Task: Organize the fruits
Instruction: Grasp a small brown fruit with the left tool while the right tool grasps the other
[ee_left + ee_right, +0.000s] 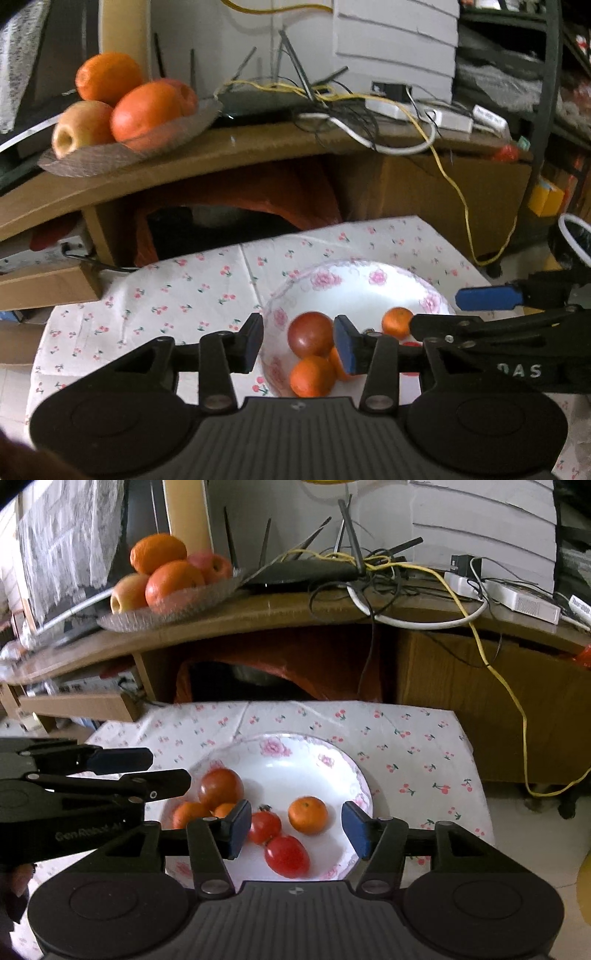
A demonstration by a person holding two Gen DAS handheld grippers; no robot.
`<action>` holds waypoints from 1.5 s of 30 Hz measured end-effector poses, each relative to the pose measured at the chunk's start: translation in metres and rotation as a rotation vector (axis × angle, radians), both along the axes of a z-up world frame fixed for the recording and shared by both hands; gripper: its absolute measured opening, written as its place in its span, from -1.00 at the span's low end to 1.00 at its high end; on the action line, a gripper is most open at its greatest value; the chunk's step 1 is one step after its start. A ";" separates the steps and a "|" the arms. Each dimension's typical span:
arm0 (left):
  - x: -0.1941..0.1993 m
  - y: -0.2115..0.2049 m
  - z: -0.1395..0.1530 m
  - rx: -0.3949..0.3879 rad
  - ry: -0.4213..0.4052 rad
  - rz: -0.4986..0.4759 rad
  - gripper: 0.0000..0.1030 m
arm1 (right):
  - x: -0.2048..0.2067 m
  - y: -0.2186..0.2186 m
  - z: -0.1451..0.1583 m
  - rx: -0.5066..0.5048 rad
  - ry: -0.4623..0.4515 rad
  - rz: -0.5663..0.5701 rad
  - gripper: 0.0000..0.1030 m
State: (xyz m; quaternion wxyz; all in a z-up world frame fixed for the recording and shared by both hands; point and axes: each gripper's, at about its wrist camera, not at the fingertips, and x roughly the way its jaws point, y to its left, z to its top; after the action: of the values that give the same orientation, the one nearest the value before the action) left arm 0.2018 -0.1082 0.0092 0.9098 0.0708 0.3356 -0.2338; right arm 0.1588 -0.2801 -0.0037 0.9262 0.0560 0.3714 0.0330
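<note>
1. Seemingly at the picking stage of the fruit sorting, both grippers hover over the floral bowl (360, 775) on the cherry-print cloth (417, 746), neither holding anything.

2. Left gripper (299, 345) stands wide, its fingers bracketing the large dark-red tomato (311, 333) at the bowl's left side; whether the pads touch it cannot be told. Two small oranges (312, 376) lie just beside that tomato.

3. Right gripper (295, 829) is also wide, poised above two bright red tomatoes (287, 856) and a lone mandarin (307, 815) near the bowl's middle.

4. Next move, by judgement: one gripper must come down around a single fruit and close without nudging its neighbours, which lie touching or close.

5. Likely destination is unclear; a glass dish (177, 614) of oranges and apples sits on the wooden shelf (295, 609) behind, well apart from the bowl.

6. Both tools point forward and down toward the bowl, side by side, the left one's fingers reaching in across the right camera's view.
</note>
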 end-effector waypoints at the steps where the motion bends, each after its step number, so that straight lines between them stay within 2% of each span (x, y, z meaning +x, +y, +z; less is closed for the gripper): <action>1: 0.000 0.002 0.001 -0.003 0.000 0.006 -0.06 | 0.000 -0.001 0.002 0.014 -0.003 -0.001 0.06; 8: -0.005 0.021 0.003 0.013 -0.006 0.026 -0.05 | -0.014 0.003 0.009 0.025 -0.026 0.020 0.06; 19: -0.027 0.063 -0.008 0.069 0.022 -0.002 -0.05 | -0.052 0.068 -0.009 0.041 0.062 0.306 0.06; 22: -0.029 0.075 -0.010 0.072 0.029 -0.003 -0.05 | -0.049 0.086 -0.017 0.023 0.078 0.356 0.06; 29: -0.030 0.093 -0.017 0.065 0.053 -0.011 -0.05 | -0.029 0.108 -0.039 -0.001 0.105 0.371 0.05; 32: -0.031 0.098 -0.020 0.067 0.062 -0.019 -0.04 | -0.022 0.116 -0.045 -0.007 0.111 0.381 -0.04; 35: -0.032 0.102 -0.024 0.072 0.072 -0.027 -0.04 | -0.018 0.123 -0.050 -0.025 0.116 0.393 -0.23; 37: -0.032 0.104 -0.026 0.072 0.078 -0.034 -0.05 | -0.016 0.126 -0.052 -0.041 0.129 0.386 -0.55; 45: -0.033 0.090 -0.035 0.063 0.096 -0.105 -0.05 | -0.024 0.108 -0.047 -0.042 0.160 0.337 -0.56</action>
State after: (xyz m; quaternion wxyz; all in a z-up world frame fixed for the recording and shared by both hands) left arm 0.1691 -0.0184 -0.0257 0.8764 0.1057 0.3818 -0.2738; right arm 0.1347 -0.1716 -0.0510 0.8760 -0.0242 0.4487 0.1754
